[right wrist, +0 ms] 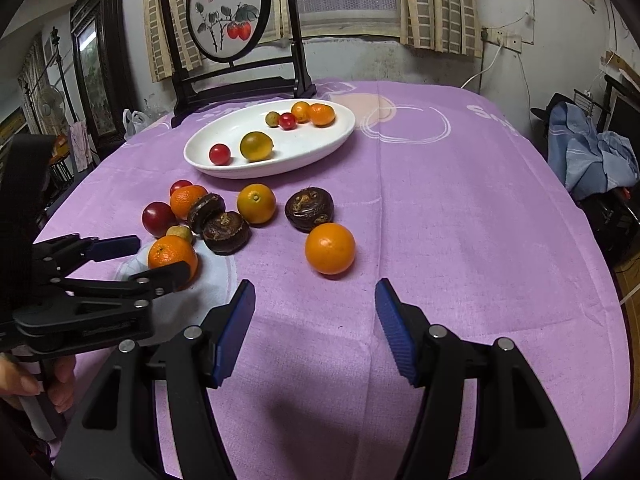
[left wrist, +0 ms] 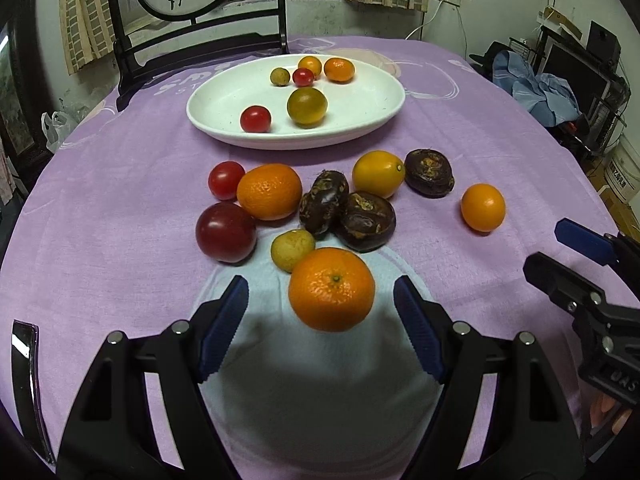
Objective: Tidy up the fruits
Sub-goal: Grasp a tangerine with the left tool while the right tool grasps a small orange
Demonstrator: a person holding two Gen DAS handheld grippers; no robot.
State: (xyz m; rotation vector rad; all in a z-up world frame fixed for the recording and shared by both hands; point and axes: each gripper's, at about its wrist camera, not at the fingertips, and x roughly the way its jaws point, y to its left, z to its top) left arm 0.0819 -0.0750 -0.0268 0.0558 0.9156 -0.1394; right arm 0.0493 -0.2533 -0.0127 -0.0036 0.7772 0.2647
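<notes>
A white oval plate (left wrist: 372, 120) (right wrist: 320, 144) at the back of the purple tablecloth holds several small fruits. Loose fruits lie in front of it: oranges, tomatoes, dark water chestnuts. My left gripper (left wrist: 320, 300) (right wrist: 158, 258) stands open, its blue pads on either side of a mandarin (left wrist: 331, 289) (right wrist: 172, 259) with gaps on both sides. My right gripper (right wrist: 315, 300) (left wrist: 560, 248) is open over bare cloth, with an orange fruit (right wrist: 330, 248) (left wrist: 483, 207) lying just beyond its tips.
A dark wooden stand with a round painted screen (right wrist: 228, 12) stands behind the plate. A small greenish fruit (left wrist: 293, 250) and a dark red tomato (left wrist: 225, 232) lie close behind the mandarin. Blue clothes (right wrist: 592, 156) are piled beside the table at right.
</notes>
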